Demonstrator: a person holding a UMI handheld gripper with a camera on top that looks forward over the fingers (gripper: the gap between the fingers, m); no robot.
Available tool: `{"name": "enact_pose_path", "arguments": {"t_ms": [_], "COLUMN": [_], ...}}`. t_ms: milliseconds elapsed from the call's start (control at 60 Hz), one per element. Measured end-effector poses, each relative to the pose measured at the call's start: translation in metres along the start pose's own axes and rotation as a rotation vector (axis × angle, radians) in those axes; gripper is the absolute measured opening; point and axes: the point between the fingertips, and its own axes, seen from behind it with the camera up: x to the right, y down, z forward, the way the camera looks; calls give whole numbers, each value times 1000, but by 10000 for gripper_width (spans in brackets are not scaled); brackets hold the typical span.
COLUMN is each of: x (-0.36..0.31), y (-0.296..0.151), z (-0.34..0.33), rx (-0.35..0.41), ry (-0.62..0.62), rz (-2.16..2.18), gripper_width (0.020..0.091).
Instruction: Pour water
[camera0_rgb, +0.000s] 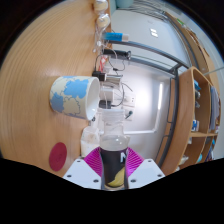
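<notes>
Right, my gripper has both fingers clamped on a clear bottle, w/ the view rolled hard over, so I judge the pour is under way. The blue-and-white cup sits on the table just beside the bottle's top end, mid-surface, away from its edges. Risk: mouth isn't clearly over the cup's rim, so water could run onto the table; more tilt could slip the bottle. No legible labels or writing; cup's print unreadable.

Blue-and-white patterned cup. Clear bottle with yellow-and-black label. Magenta pads; round magenta coaster on pale table.
</notes>
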Motion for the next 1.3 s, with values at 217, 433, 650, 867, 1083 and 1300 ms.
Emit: {"name": "enact_pose_path", "arguments": {"t_ms": [217, 433, 650, 867, 1083, 1300], "x": [21, 24, 21, 15, -13, -42], "y": [-13, -31, -17, 4, 16, 22], "z": [10, 11, 6, -7, 0, 12], "rx": [33, 65, 43, 36, 74, 85], "ry": [72, 123, 67, -136, -268, -277], "rz": [-325, -498, -182, 826, 1511, 1672], "gripper_width": [261, 262, 262, 271, 271, 269]}}
